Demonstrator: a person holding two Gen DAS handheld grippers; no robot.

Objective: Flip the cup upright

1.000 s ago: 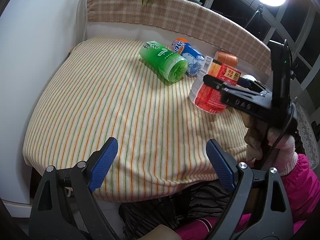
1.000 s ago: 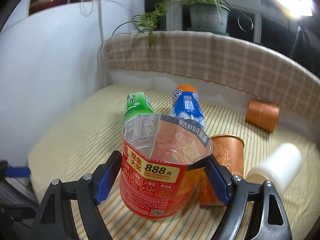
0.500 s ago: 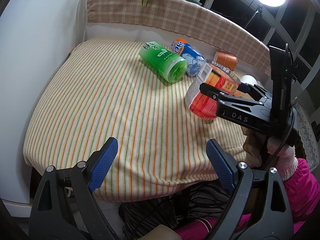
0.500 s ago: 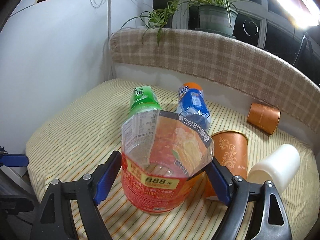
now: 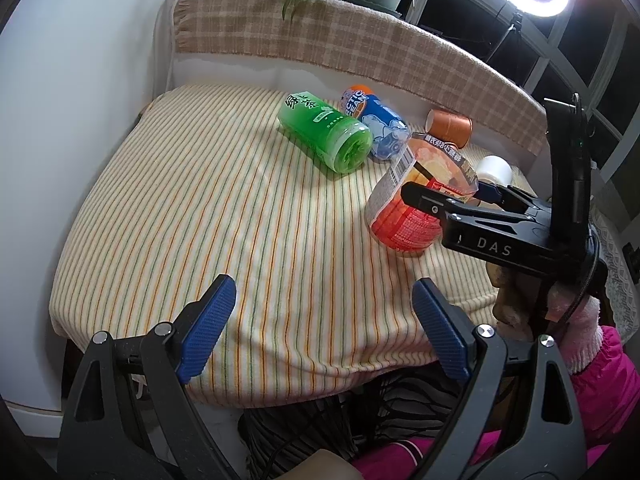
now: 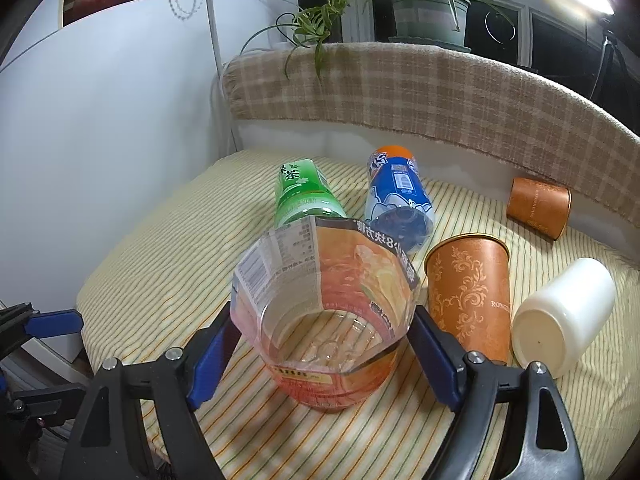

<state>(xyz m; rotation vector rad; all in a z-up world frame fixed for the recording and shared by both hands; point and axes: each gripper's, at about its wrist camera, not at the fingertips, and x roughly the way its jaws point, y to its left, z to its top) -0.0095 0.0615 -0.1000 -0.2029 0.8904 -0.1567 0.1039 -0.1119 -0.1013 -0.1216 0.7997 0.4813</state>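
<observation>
Right gripper [image 6: 324, 344]: blue pads clamped on either side of the red cup [image 6: 326, 320], a cut-off bottle with a red-orange label. Cup is mouth-up, base on or just above the striped cloth [image 5: 200, 208]; contact cannot be told. Cup sits right of centre, near side of the cloth.

Left gripper [image 5: 324, 320]: jaws spread wide, holding nothing, at the near edge of the cloth, well apart from the cup.

Just right of the red cup: brown cup [image 6: 470, 296], upright, and beside it a white cup [image 6: 564, 316] on its side. Far of the red cup: green cup [image 5: 324, 134] and blue cup [image 5: 378, 124], both lying down, side by side. Far right: a second copper cup [image 6: 538, 206], on its side.
</observation>
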